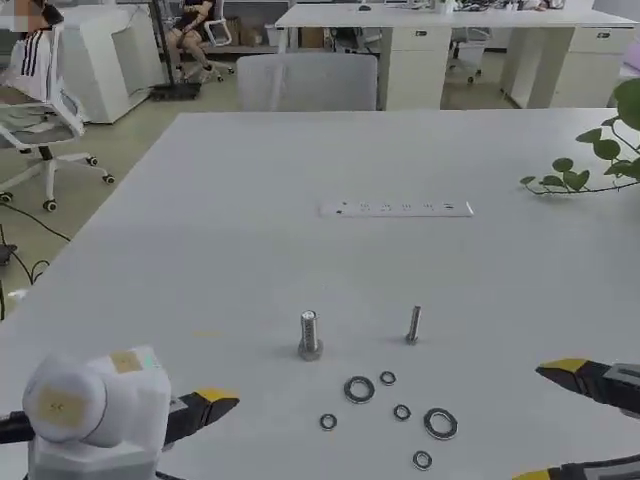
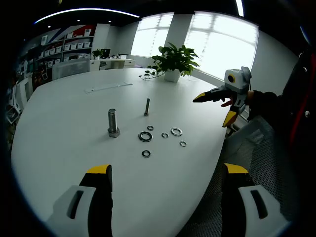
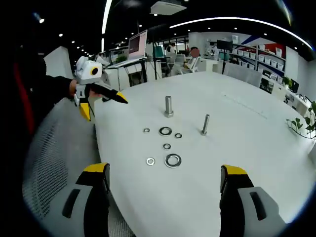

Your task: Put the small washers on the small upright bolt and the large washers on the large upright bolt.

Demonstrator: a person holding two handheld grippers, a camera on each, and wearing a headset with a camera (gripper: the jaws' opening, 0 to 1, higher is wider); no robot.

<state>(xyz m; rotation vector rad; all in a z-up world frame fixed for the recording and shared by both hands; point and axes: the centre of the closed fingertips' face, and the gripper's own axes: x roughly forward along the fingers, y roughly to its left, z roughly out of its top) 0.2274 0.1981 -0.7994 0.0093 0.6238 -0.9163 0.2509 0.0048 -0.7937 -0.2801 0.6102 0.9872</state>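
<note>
A white tabletop [image 1: 250, 230] holds two upright bolts side by side, well apart. The large bolt [image 1: 309, 335] is on the left and the slim small bolt [image 1: 414, 325] is on the right. Six washers lie flat and loose just nearer than the bolts, and none is on a bolt yet. The two large washers [image 1: 359, 389] [image 1: 440, 423] sit among four small washers [image 1: 388, 378] [image 1: 401, 412] [image 1: 328, 422] [image 1: 422, 460].

The left gripper [image 3: 106, 108] hangs at the near left edge and the right gripper [image 2: 211, 112] at the near right. Both have their jaws spread wide, with nothing between them.

The likely risks are these. The washers are thin and flat, so jaw tips may skid over one or push it away. The two sizes lie mixed, so a grab may catch the wrong size. Each bolt seems to stand free on its head, so a nudge while threading a washer could tip it, above all the small bolt.
</note>
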